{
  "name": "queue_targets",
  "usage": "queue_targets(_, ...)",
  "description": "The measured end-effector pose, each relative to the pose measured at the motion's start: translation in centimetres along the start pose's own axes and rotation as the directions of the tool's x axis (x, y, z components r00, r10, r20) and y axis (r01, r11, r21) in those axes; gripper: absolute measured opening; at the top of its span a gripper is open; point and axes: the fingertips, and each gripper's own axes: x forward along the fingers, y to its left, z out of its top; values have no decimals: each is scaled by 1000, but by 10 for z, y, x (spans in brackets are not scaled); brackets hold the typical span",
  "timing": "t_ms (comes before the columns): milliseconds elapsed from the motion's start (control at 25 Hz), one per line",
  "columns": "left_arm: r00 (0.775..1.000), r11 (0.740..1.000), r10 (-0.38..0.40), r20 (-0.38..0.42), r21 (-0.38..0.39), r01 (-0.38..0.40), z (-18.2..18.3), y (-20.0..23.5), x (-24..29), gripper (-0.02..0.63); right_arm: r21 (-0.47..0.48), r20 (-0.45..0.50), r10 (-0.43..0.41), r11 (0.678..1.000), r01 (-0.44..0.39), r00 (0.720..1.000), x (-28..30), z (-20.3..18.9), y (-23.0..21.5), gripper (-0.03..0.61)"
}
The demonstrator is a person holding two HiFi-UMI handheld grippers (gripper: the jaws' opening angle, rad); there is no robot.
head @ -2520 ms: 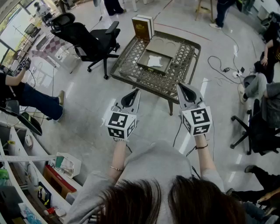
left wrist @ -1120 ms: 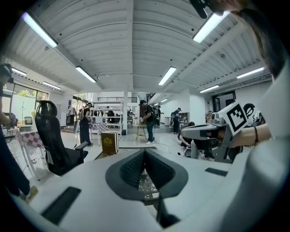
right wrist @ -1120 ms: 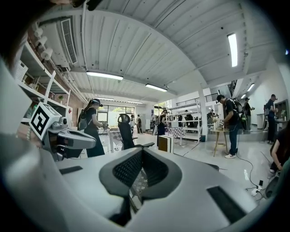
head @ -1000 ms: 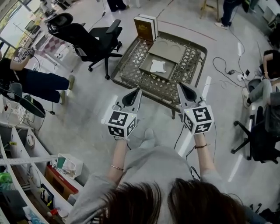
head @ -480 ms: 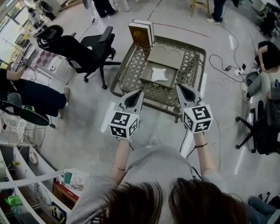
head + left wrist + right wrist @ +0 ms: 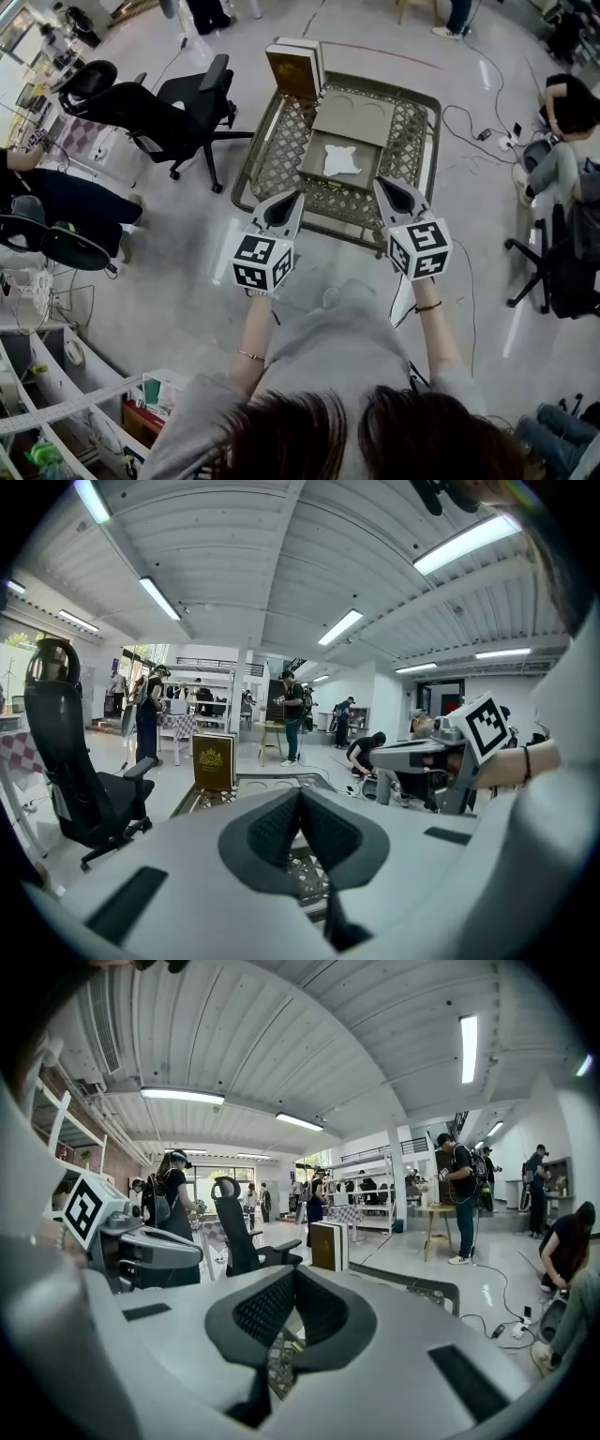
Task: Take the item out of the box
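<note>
A low table with a lattice top [image 6: 272, 150] stands ahead of me. On it lies an open flat brown box [image 6: 314, 167] with a white item [image 6: 342, 161] inside, and its lid [image 6: 354, 114] lies just behind. My left gripper [image 6: 293, 195] and right gripper [image 6: 382, 185] hover side by side over the table's near edge, short of the box. Both are shut with nothing between the pads, as the left gripper view [image 6: 300, 792] and the right gripper view [image 6: 293, 1272] also show.
An upright brown case [image 6: 291, 70] stands at the table's far left corner. Black office chairs [image 6: 178, 103] stand to the left. Cables [image 6: 469, 122] run on the floor at right, beside seated people [image 6: 562, 103]. Shelves [image 6: 56, 412] are at lower left.
I have walked closer: the table and box now sit just beyond the gripper tips. Both grippers keep the same pose and stay shut.
</note>
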Motion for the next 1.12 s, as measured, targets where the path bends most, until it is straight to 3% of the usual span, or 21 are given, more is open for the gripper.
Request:
queue_targets(640,996,994,18,-82,-103,-26,-15,34,70,17,72,-100,76,995,-69,992,72,-18,-42,20)
queue_targets(1120,988,990,33,-150,-133,-53,-24,51,123,17,128,-181,158,982,-136,971,125,-40,-76,21)
